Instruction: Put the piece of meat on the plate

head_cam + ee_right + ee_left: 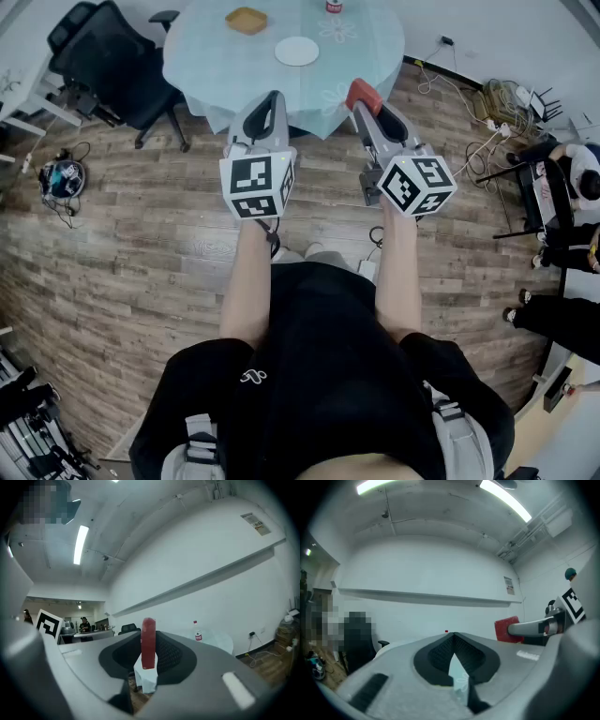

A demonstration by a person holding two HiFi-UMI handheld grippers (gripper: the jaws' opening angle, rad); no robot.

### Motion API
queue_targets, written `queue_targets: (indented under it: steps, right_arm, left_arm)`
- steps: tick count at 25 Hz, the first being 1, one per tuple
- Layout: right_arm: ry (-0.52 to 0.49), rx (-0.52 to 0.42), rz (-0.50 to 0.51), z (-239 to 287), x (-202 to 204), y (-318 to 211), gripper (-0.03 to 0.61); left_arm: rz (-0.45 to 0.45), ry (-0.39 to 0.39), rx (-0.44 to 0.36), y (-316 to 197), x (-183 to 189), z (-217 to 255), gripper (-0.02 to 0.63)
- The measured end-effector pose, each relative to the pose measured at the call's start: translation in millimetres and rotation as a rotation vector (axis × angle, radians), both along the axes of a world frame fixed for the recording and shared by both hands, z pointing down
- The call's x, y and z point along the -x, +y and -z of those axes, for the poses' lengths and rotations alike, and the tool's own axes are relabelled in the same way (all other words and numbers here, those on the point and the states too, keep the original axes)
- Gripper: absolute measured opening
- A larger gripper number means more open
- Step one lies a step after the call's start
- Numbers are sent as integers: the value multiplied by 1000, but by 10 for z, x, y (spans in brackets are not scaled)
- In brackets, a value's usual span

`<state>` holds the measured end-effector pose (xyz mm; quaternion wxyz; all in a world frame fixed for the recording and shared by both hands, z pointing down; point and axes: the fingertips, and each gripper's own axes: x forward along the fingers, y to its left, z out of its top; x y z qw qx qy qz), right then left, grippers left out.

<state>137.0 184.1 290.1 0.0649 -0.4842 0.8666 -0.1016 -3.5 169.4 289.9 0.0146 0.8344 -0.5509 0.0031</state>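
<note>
A flat red piece of meat point(360, 92) stands upright between the jaws of my right gripper point(364, 101), which is shut on it. In the right gripper view the meat point(148, 643) fills the gap between the dark pads. The white plate point(297, 51) lies on the round table point(206, 56) with a pale blue cloth, just beyond both grippers. My left gripper point(273, 101) is held level beside the right one, shut with nothing in it; its pad tips meet in the left gripper view point(453, 638). From there the meat point(506, 629) shows at the right.
An orange dish point(247, 20) and a bottle point(334, 6) stand further back on the table. A black office chair point(108, 56) is left of it. Cables and plugs point(497, 112) lie on the wooden floor at the right, near a seated person point(577, 173).
</note>
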Motion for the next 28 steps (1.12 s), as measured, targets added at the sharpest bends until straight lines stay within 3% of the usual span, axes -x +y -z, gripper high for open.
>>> queue_targets:
  steps: [14,22,28]
  right_arm:
    - [-103,36,94,-200,-25,-197,100]
    - [-106,38,149,-219,142,-449,100]
    - [-76,53,141,-312,227,-798,100]
  left_arm:
    - [52,19,31,-60,14,-201,-3]
    - [102,32,21,-215,214,-159,-3]
    - [88,57,33,-633,282,-247,-3]
